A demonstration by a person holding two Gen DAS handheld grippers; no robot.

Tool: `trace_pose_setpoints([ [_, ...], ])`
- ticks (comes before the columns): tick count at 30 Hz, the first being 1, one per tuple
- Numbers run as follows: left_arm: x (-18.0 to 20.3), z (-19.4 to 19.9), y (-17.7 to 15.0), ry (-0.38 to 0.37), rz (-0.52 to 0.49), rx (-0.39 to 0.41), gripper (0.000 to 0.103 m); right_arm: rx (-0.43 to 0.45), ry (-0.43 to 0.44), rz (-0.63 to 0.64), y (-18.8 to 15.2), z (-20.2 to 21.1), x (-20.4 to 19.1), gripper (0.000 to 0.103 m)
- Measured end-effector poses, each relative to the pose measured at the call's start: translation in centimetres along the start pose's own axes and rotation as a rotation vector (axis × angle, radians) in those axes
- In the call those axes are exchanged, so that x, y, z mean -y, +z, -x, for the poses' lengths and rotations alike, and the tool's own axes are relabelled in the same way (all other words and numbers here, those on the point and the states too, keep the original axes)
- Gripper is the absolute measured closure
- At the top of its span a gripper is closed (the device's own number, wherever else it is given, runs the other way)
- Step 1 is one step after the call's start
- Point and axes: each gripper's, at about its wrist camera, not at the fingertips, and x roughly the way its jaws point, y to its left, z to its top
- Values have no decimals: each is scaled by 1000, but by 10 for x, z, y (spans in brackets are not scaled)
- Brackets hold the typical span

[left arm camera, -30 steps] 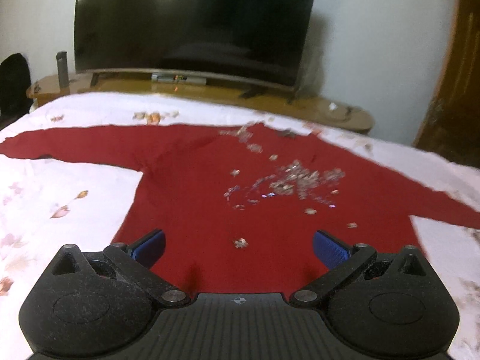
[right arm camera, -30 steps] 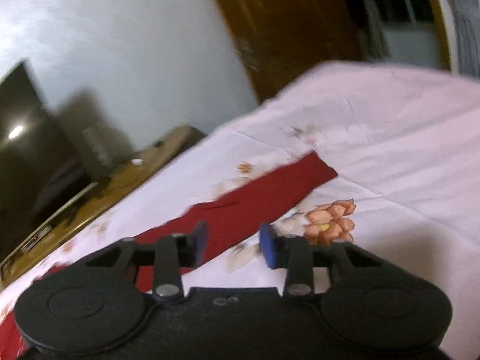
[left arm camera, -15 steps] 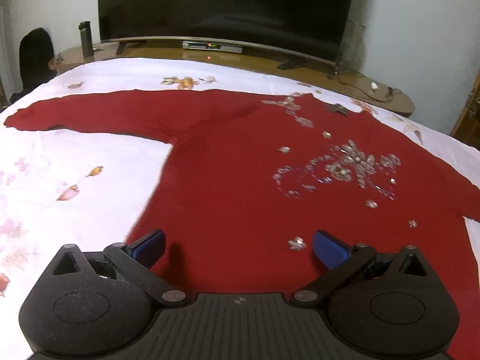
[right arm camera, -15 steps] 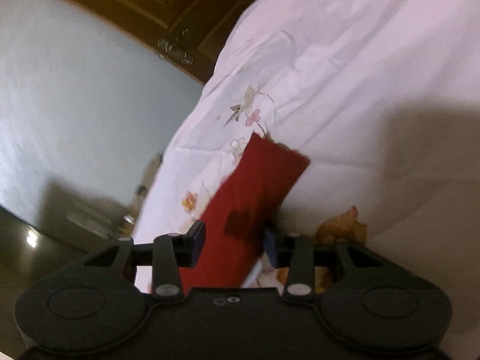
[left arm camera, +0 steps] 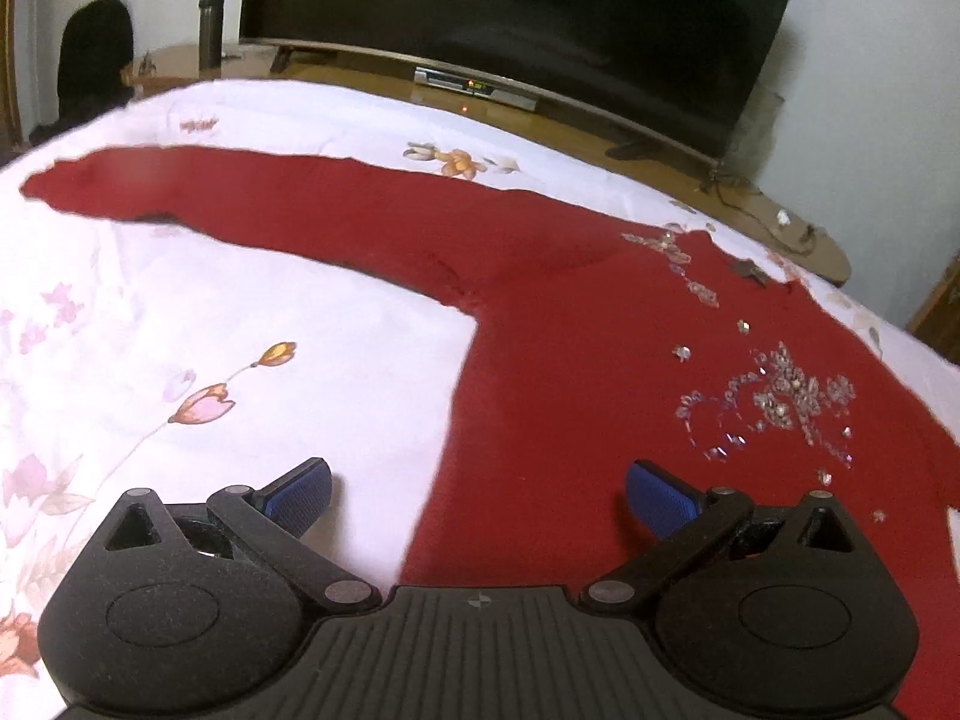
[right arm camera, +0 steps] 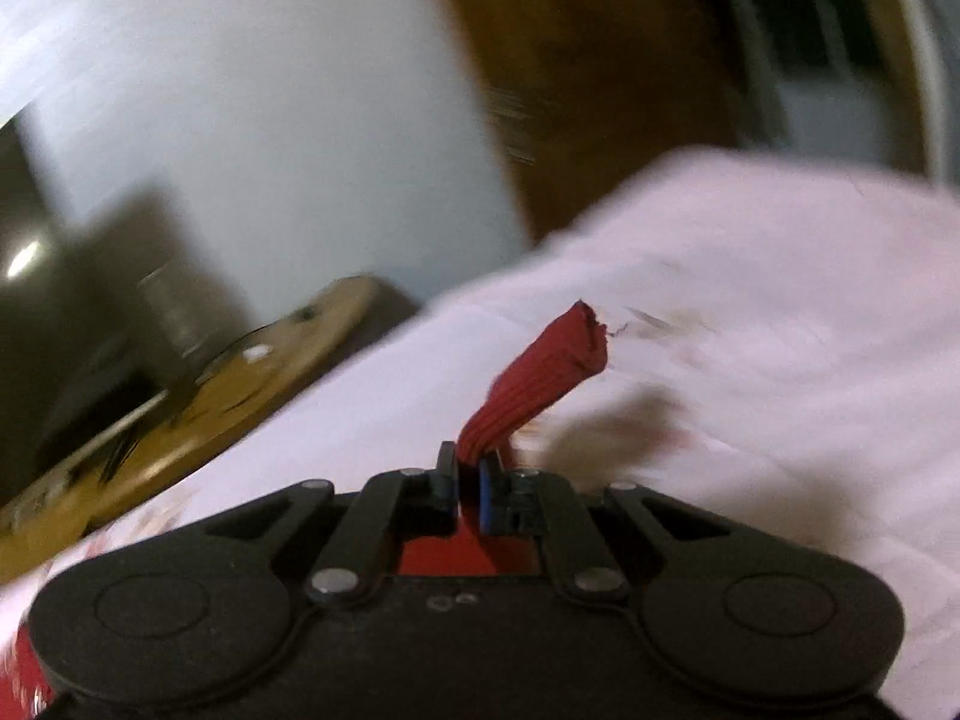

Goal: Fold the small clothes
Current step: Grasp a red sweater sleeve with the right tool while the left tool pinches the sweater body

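A red long-sleeved top point(left arm camera: 588, 348) lies spread flat on a bed covered with a white floral sheet point(left arm camera: 252, 324), its front sewn with a cluster of clear beads point(left arm camera: 774, 402) and one sleeve point(left arm camera: 240, 192) stretched out toward the far left. The left gripper point(left arm camera: 478, 489) hovers low over the garment's side edge with its blue-padded jaws spread wide, one pad above the sheet and the other above the red cloth, gripping nothing. The right gripper point(right arm camera: 467, 483) has its jaws pinched narrow on the ribbed cuff point(right arm camera: 543, 372) of the other sleeve, which sticks up above the sheet; this view is motion-blurred. Beyond the bed stand a dark television point(left arm camera: 516, 18) and a wooden stand point(left arm camera: 600, 120).
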Motion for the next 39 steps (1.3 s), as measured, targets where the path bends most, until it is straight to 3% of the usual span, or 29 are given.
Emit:
trace_pose_setpoints([
  [7, -54, 10, 8, -36, 49, 18, 0, -29, 280, 240, -46, 29, -210, 96],
  [13, -114, 24, 12, 22, 84, 28, 0, -160, 467, 392, -139, 28, -368, 96],
  [18, -141, 30, 13, 5, 91, 25, 0, -291, 493, 529, -219, 24, -431, 95],
  [19, -143, 30, 16, -9, 106, 32, 0, -328, 504, 560, -232, 20, -438, 86],
  [20, -143, 28, 19, -25, 121, 40, 0, -367, 514, 592, -243, 19, -437, 77],
  [21, -142, 26, 23, -46, 136, 50, 0, -387, 518, 628, -250, 19, -438, 74],
  [23, -134, 20, 33, -110, 152, 62, 0, -318, 530, 673, -251, 40, -433, 54],
  [26, -103, -2, 54, -256, 138, 64, 1, -248, 541, 603, -230, 64, -407, 54],
  [27, -88, -12, 62, -301, 126, 62, 13, -231, 526, 581, -224, 71, -394, 54],
  [28, -74, -23, 69, -342, 115, 52, 34, -219, 510, 554, -215, 76, -379, 55],
  [31, -34, -63, 89, -444, 119, 3, 37, -190, 451, 435, -187, 85, -332, 55],
  [35, -2, -124, 98, -480, 171, -126, 37, -193, 345, 285, -163, 88, -260, 54],
  [39, 20, -150, 99, -448, 155, -161, 42, -216, 310, 117, -151, 72, -205, 54],
])
